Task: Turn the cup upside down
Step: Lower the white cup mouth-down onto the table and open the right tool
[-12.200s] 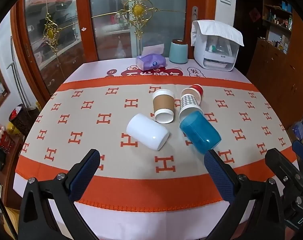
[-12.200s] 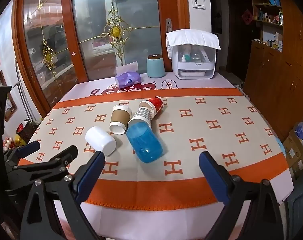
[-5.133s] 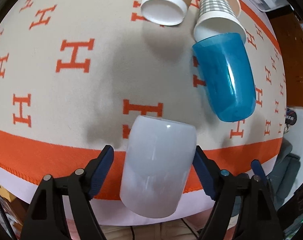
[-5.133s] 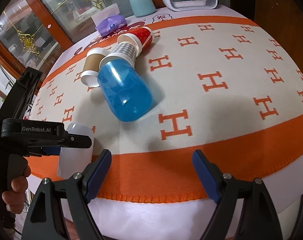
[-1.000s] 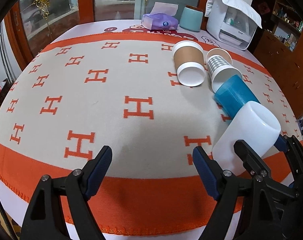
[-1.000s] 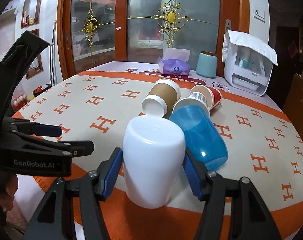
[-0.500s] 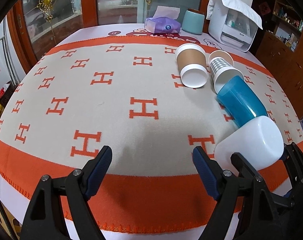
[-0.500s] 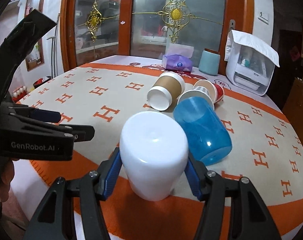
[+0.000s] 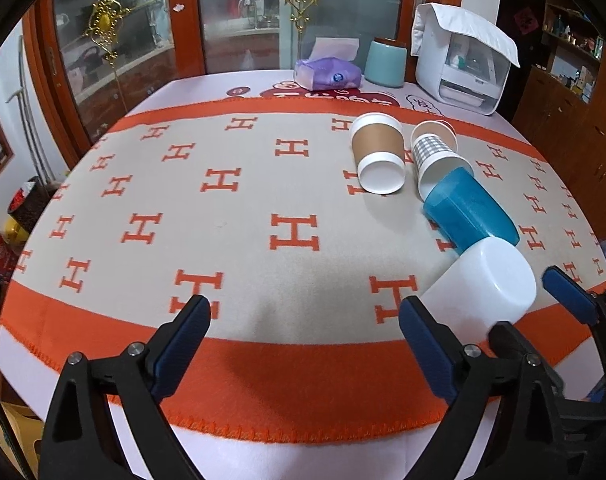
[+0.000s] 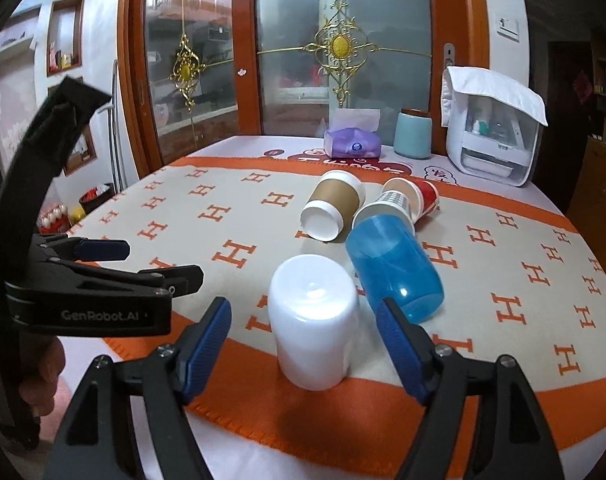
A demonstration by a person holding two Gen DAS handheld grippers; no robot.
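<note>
The white cup [image 10: 313, 320] stands upside down, base up, on the orange band of the cloth near the table's front edge; it also shows in the left wrist view [image 9: 489, 284]. My right gripper [image 10: 303, 344] is open, its blue pads [image 10: 399, 344] apart on either side of the cup and clear of it. My left gripper [image 9: 303, 344] is open and empty, to the left of the cup. A blue plastic cup [image 10: 395, 264] lies on its side just behind the white cup.
A brown paper cup [image 10: 333, 210], a checked paper cup [image 10: 391, 206] and a red cup [image 10: 427, 196] lie on their sides behind the blue one. A tissue pack [image 10: 353, 142], a teal canister [image 10: 413, 134] and a white appliance [image 10: 495, 148] stand at the far edge.
My right gripper has opened and let go of the white cup, which now stands base up on the cloth. My left gripper has drawn back a little.
</note>
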